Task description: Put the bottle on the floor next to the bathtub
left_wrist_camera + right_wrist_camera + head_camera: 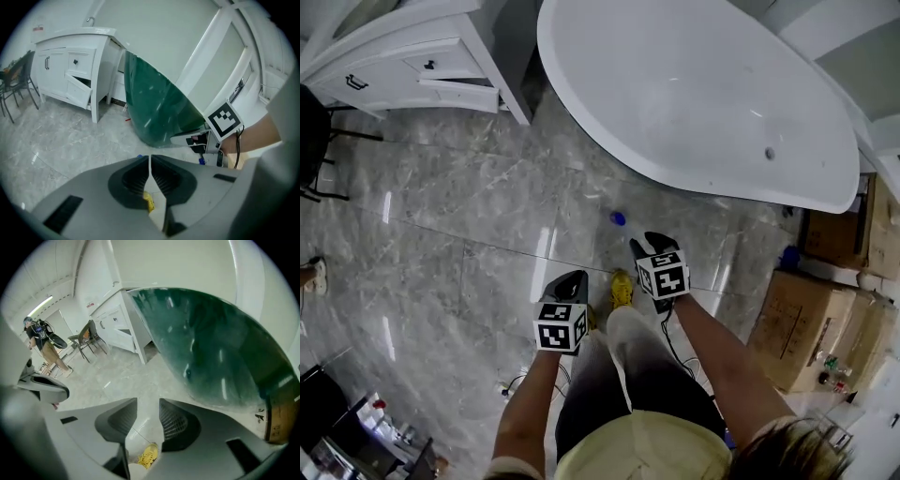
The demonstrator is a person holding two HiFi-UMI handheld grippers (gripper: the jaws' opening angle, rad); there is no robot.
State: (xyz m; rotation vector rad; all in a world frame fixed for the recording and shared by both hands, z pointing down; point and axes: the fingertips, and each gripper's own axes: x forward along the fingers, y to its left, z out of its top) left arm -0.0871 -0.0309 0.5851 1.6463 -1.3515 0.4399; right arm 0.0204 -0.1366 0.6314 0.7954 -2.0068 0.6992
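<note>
Seen from above, the bottle [618,217] shows a blue cap and stands on the grey marble floor, close to the near side of the white bathtub [694,84]. My right gripper [649,238] hovers just behind the bottle, apart from it. Its jaws stand open with only floor between them [147,404]. My left gripper [572,276] is lower and to the left, with its jaws shut and nothing in them [150,159]. In the gripper views the tub's outer wall [159,108] looks dark green. A blue speck [139,156] shows just past the left jaws.
A white vanity cabinet [412,66] with a part-open drawer stands at the back left, and a black chair [314,141] at the far left. Cardboard boxes [811,319] stand right of the tub. My yellow shoe [621,286] lies between the grippers. A person [40,341] stands far off.
</note>
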